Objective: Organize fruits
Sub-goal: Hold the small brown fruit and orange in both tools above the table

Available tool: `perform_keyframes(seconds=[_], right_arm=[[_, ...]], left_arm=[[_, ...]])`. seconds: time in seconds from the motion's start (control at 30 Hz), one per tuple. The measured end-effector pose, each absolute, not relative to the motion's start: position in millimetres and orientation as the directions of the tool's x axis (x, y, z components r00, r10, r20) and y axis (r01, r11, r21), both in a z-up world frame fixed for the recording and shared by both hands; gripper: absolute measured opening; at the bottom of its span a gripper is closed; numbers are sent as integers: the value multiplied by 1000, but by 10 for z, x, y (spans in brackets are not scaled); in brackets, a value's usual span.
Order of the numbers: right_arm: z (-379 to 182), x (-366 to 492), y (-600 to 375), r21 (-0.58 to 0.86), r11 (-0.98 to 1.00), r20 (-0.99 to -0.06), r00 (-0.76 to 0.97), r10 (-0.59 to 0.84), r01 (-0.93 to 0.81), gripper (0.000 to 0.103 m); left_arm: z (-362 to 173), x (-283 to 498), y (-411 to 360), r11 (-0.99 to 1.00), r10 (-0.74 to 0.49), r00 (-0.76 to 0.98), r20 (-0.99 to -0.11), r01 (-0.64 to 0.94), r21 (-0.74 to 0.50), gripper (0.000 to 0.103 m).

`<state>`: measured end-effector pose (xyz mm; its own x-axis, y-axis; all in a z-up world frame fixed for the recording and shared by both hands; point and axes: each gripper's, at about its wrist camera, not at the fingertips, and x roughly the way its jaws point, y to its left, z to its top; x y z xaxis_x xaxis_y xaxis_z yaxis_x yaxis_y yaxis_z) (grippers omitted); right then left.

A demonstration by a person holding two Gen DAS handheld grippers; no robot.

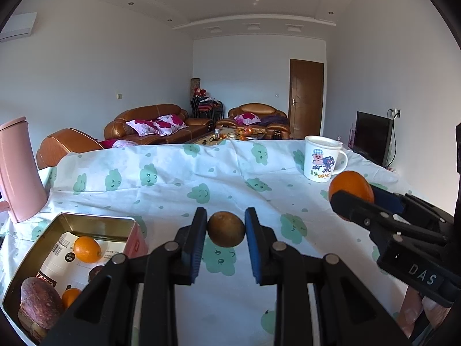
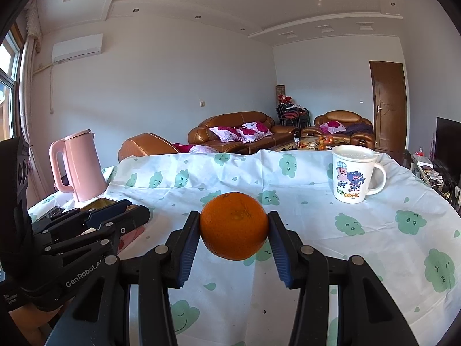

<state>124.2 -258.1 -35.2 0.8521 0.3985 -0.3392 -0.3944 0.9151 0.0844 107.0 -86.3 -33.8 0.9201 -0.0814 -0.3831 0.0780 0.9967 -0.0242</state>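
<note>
My left gripper is shut on a small brown-green round fruit, held above the cloud-print tablecloth. My right gripper is shut on a large orange, lifted over the table; in the left wrist view the same orange shows at the right, clamped in the other gripper. A metal tin at lower left holds an orange, a second orange, a purple-brown fruit and a dark fruit half hidden by my finger.
A pink kettle stands at the table's far left. A white cartoon mug sits at the far right. Sofas, a coffee table and a door lie beyond the table's far edge. A TV stands at the right.
</note>
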Motion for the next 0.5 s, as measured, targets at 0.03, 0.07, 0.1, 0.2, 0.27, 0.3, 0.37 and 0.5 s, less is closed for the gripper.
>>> perform_keyframes(seconds=[0.03, 0.07, 0.1, 0.2, 0.27, 0.3, 0.37, 0.5], right_arm=[[-349, 1236, -2581, 82, 915, -335, 854, 399, -395, 49], [-347, 1230, -2578, 79, 915, -332, 855, 399, -396, 49], [-345, 1224, -2576, 77, 915, -329, 856, 399, -397, 49], [-337, 1203, -2577, 72, 914, -319, 859, 401, -400, 49], [-336, 1198, -2579, 72, 913, -315, 859, 403, -402, 49], [-334, 1196, -2578, 71, 913, -313, 860, 404, -403, 49], [-331, 1185, -2577, 69, 912, -309, 861, 405, -405, 49], [-323, 1150, -2578, 62, 908, -291, 863, 413, -414, 49]], left_arm=[[-336, 1063, -866, 997, -80, 922, -380, 78, -23, 28], [-334, 1053, -866, 997, -79, 923, -376, 77, -21, 28], [-332, 1044, -864, 997, -77, 925, -372, 75, -20, 28], [-322, 1021, -865, 997, -72, 930, -360, 71, -16, 28], [-322, 1008, -876, 997, -69, 933, -354, 70, -12, 29], [-319, 1006, -877, 997, -69, 934, -352, 70, -10, 28], [-313, 994, -874, 998, -66, 936, -345, 68, -7, 29], [-301, 951, -869, 998, -59, 943, -327, 61, -4, 28]])
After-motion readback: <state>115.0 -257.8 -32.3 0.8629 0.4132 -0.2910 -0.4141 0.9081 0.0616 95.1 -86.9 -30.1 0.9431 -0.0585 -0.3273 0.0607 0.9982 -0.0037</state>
